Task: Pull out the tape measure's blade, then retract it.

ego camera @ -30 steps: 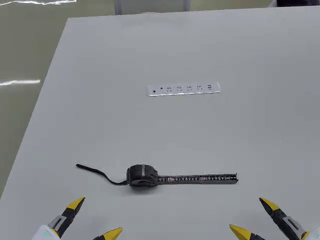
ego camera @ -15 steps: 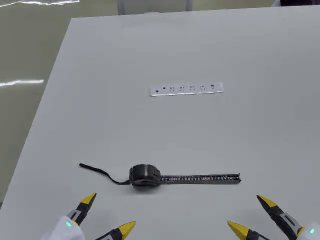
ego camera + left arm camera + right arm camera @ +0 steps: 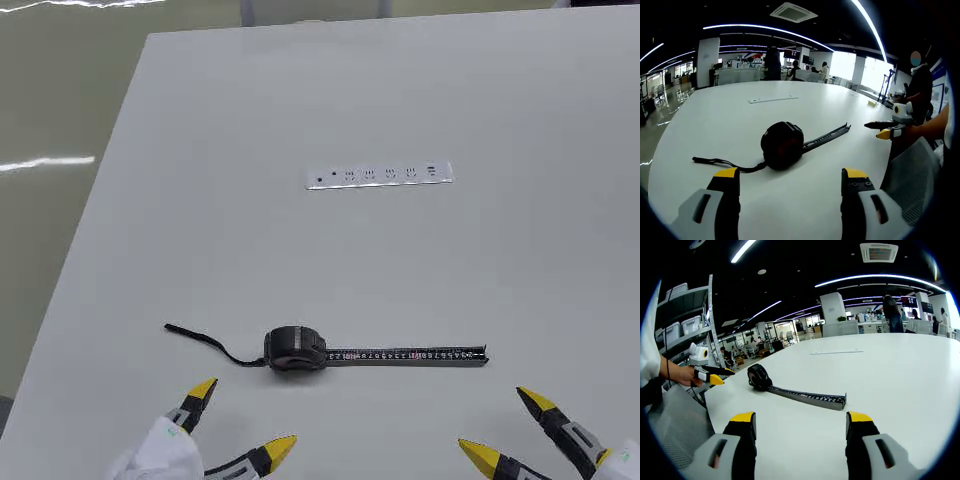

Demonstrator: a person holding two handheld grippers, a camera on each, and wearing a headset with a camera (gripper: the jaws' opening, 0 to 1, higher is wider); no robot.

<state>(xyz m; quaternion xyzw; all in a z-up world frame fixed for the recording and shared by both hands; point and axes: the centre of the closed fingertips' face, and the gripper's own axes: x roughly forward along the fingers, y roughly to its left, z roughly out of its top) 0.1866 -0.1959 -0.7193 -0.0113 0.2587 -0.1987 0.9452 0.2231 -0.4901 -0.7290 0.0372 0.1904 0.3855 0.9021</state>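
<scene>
Note tape measure case point(image 3: 296, 349) lying on table point(image 3: 400, 100), blade point(image 3: 408, 355) extended rightward from case. Note left gripper point(image 3: 243, 418), jaws apart, moved closer to case within 1 s; right gripper point(image 3: 502, 425), jaws apart, near-right of case. Extension apparently complete; retract next.

Head view looks down on the table point(image 3: 300, 120); both gripper views face the tape measure point(image 3: 782, 144) low, from opposite ends.

A white table point(image 3: 300, 100) stands on glossy floor point(image 3: 60, 100) under ceiling light strips point(image 3: 765, 26)
</scene>
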